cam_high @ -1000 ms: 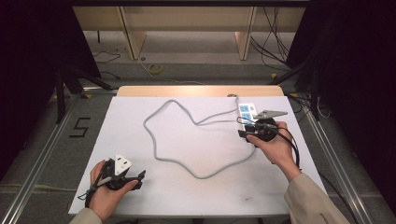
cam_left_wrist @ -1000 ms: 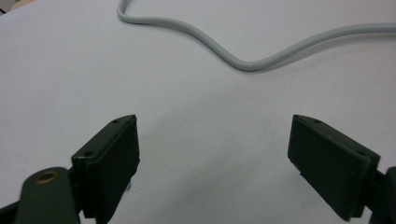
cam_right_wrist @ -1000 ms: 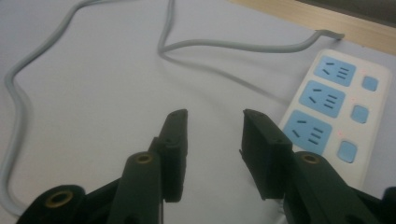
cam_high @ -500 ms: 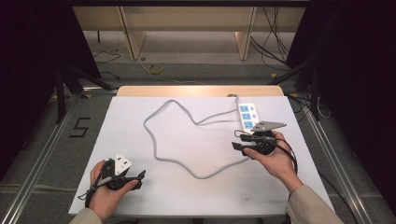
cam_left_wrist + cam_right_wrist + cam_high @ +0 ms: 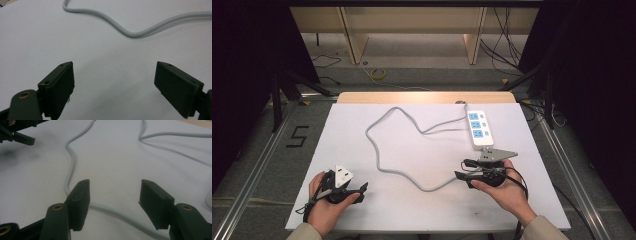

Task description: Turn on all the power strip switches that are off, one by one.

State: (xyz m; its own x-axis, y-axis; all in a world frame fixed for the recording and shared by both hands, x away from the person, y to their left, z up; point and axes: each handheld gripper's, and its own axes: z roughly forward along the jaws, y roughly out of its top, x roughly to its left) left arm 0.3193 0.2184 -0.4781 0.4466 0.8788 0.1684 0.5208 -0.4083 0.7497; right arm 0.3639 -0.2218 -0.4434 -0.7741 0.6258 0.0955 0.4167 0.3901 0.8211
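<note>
A white power strip (image 5: 479,129) with blue sockets lies at the table's back right. Its grey cable (image 5: 377,150) loops across the middle of the white table (image 5: 422,210). My right gripper (image 5: 460,168) rests low over the near bend of that cable, jaws open. In the right gripper view the cable (image 5: 112,210) runs under the gap of my right gripper (image 5: 115,183) without touching either pad. My left gripper (image 5: 361,190) sits at the front left, open and empty. In the left gripper view a cable bend (image 5: 135,33) lies well beyond my left gripper (image 5: 115,66).
The far-off left gripper (image 5: 20,135) appears in the right gripper view's top left corner. Beyond the table's wooden back edge (image 5: 427,96) are floor cables and furniture legs. Metal rails (image 5: 257,170) run along both sides.
My right gripper has pulled back from beside the power strip toward the person, down to the cable's near bend. The left gripper has stayed put.
</note>
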